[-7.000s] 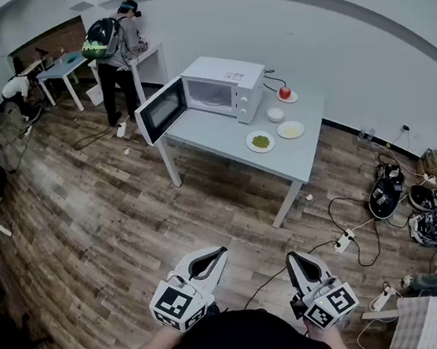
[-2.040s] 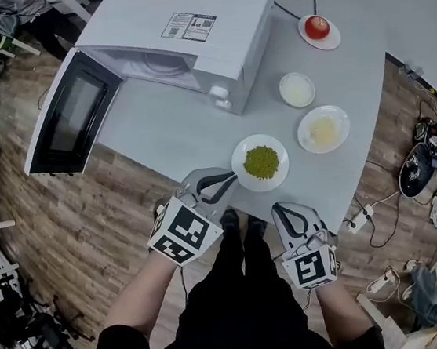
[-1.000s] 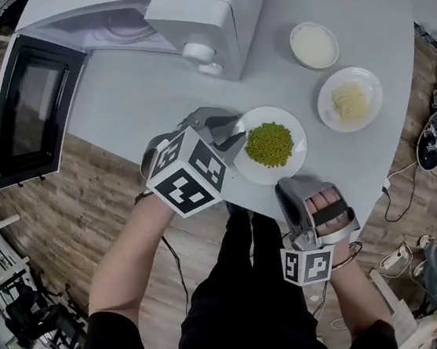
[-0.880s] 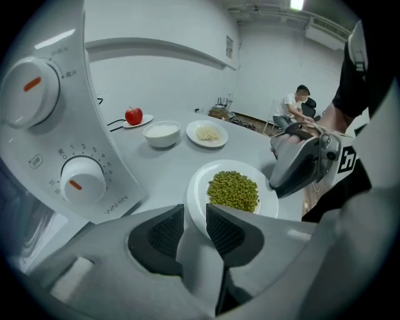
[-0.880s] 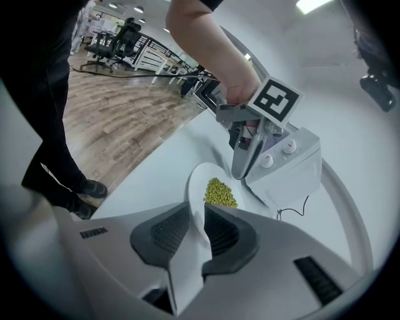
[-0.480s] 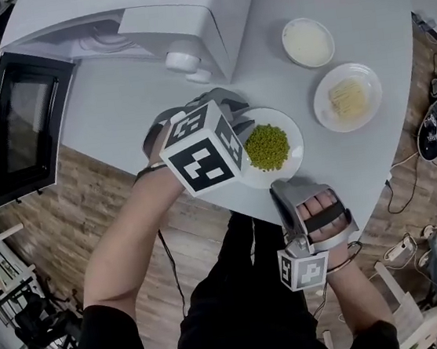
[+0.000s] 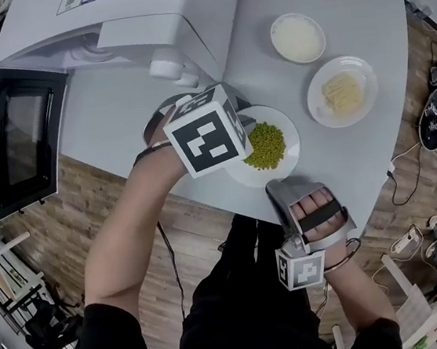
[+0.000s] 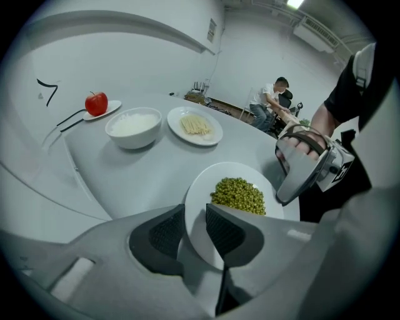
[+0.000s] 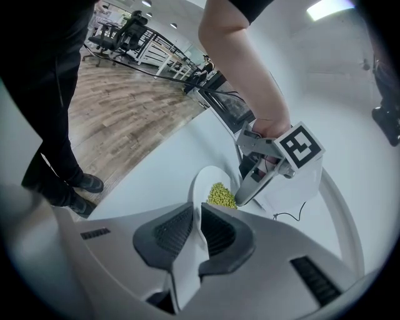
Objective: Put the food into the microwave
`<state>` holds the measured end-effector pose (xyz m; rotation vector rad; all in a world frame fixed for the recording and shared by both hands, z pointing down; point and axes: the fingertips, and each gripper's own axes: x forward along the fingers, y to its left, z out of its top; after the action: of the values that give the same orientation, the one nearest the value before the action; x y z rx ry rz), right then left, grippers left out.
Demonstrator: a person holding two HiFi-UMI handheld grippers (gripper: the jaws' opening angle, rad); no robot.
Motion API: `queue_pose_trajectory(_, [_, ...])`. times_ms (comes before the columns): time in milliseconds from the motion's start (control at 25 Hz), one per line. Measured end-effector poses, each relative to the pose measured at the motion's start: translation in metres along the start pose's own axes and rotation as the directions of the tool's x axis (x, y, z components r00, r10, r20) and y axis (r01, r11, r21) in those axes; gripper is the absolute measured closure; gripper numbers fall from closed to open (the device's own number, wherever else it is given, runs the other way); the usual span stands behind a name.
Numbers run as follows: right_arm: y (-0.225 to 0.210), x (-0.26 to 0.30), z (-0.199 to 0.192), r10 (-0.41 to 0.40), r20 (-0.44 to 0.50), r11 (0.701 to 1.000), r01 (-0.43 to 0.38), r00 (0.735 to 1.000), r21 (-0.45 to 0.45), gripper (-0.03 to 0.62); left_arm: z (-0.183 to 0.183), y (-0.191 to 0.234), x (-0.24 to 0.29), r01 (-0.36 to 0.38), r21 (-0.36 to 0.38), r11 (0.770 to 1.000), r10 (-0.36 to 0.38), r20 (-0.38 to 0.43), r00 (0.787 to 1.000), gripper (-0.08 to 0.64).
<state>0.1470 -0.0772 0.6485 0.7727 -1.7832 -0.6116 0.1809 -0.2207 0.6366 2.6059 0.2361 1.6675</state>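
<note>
Surface: grey top [image 7: 119, 134] over a wood floor [image 7: 115, 230]; a white microwave [image 7: 143, 13] stands at its far left, with the door [image 7: 16, 139] swung open to the left.
Plate: white plate [image 7: 285, 152] with a heap of green peas [image 7: 264, 145]. It lies on the surface by the near edge, just near of the microwave's front corner and outside the microwave.
Left gripper [image 8: 195, 211]: at the plate's left rim. The fingers [image 8: 225, 228] stand apart, astride the rim, with bare plate showing in the gap.
Right gripper [image 9: 197, 211]: at the plate's near rim. The fingers [image 9: 215, 231] have just been closing and now pinch the rim, whose white edge fills the narrow gap.
Other food: a bowl [image 7: 297, 37] of white food and a second plate [image 7: 342, 91] with pale strips lie to the far right of the peas. A red apple [image 8: 95, 103] sits on a small dish farther off.
</note>
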Motion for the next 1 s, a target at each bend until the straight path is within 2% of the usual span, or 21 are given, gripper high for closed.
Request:
queue_pose_trajectory(240, [-0.012, 0.001, 0.005, 0.01, 0.0, 0.999, -0.01, 1.0, -0.037, 0.545, 0.002, -0.002, 0.0, 0.007, -0.005, 1.0, -0.007, -0.002, 1.0, 0.463])
queue_pose_trajectory(360, [-0.004, 0.002, 0.004, -0.018, -0.013, 0.998, 0.017, 1.0, -0.057, 0.545, 0.001, -0.001, 0.0, -0.004, -0.005, 1.0, 0.004, -0.005, 1.0, 0.463])
queue_pose_trajectory(560, [-0.019, 0.002, 0.008, -0.047, -0.018, 0.993, 0.045, 0.999, -0.106, 0.541, -0.001, -0.001, -0.001, -0.013, -0.015, 1.0, 0.013, 0.0, 1.0, 0.463])
queue_pose_trajectory(1000, [-0.025, 0.009, 0.008, -0.11, -0.042, 0.991, 0.107, 0.993, -0.081, 0.532, -0.004, 0.0, 0.0, -0.011, -0.051, 0.999, 0.012, 0.019, 1.0, 0.463])
